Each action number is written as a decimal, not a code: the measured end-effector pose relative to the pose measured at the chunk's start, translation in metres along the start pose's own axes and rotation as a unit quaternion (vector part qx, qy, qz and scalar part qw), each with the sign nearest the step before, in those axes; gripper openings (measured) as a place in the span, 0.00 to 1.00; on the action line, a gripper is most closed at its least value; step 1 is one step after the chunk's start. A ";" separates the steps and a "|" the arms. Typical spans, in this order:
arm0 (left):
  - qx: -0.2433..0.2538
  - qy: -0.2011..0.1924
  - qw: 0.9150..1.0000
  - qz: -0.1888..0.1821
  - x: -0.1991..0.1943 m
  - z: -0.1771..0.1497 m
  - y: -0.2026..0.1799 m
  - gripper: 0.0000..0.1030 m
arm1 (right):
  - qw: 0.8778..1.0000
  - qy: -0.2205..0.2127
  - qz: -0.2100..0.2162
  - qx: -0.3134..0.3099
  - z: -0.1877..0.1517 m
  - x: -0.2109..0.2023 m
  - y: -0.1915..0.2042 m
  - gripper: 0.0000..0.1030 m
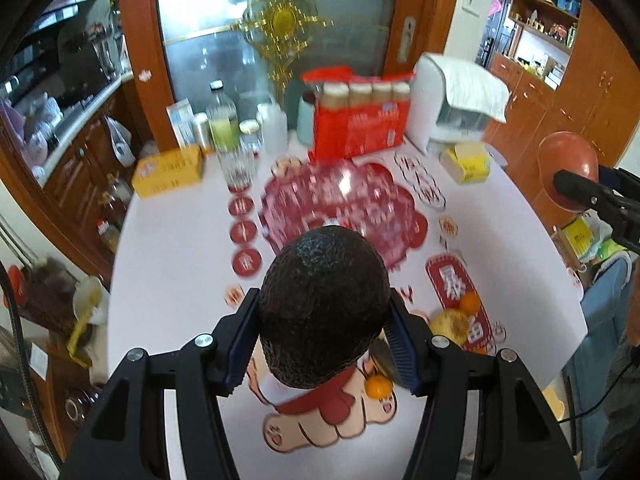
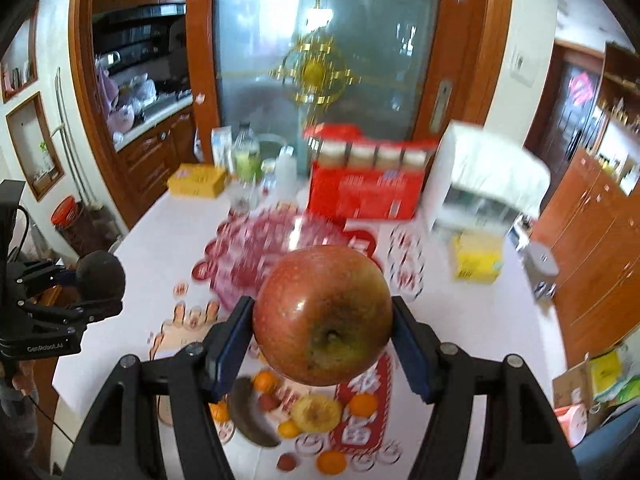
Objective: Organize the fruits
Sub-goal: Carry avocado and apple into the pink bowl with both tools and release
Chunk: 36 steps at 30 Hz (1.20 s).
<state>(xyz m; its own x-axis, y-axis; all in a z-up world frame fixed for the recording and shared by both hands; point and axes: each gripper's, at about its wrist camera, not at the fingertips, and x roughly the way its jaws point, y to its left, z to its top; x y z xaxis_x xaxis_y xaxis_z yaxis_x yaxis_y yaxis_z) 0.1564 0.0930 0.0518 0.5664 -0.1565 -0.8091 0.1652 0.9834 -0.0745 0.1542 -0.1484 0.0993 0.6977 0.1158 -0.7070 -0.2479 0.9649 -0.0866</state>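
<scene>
Carry step: left gripper (image 1: 324, 344) clamps the avocado (image 1: 324, 308), right gripper (image 2: 322, 340) the apple (image 2: 322, 316); next, lower both into the glass bowl (image 2: 256, 248) at twelve o'clock.

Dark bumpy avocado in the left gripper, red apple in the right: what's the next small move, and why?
Probably carry both forward over the clear pink glass bowl. The dark bumpy avocado and the red apple are each clamped and lifted off the white table, and the bowl sits just ahead.
</scene>
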 end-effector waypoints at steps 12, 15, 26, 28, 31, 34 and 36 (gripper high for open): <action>-0.004 -0.007 0.999 0.042 0.061 0.098 0.006 0.56 | 0.999 0.048 0.019 0.007 0.065 0.102 0.007 0.65; -0.008 0.022 0.999 0.039 0.113 0.099 0.007 0.56 | 0.996 0.084 0.028 0.001 0.057 0.153 0.015 0.65; 0.016 0.154 0.986 0.055 0.288 0.058 0.006 0.56 | 0.974 0.200 0.053 -0.091 -0.022 0.321 0.047 0.65; 0.025 0.161 0.985 0.055 0.303 0.053 0.005 0.56 | 0.969 0.215 0.059 -0.102 -0.034 0.339 0.052 0.65; 0.032 0.169 0.984 0.050 0.319 0.052 0.005 0.56 | 0.966 0.226 0.069 -0.107 -0.043 0.357 0.053 0.66; 0.037 0.176 0.983 0.047 0.329 0.052 0.005 0.58 | 0.966 0.225 0.081 -0.103 -0.042 0.364 0.052 0.66; 0.035 0.170 0.984 0.040 0.330 0.055 0.005 0.62 | 0.967 0.218 0.093 -0.093 -0.040 0.366 0.050 0.66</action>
<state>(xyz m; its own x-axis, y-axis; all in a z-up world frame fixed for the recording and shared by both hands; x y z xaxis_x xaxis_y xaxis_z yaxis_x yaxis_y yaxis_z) 0.3881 0.0413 -0.1837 0.2788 -0.0271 -0.9600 0.1937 0.9806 0.0285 0.3705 -0.0672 -0.1921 0.2904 0.1332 -0.9476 -0.4871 0.8729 -0.0266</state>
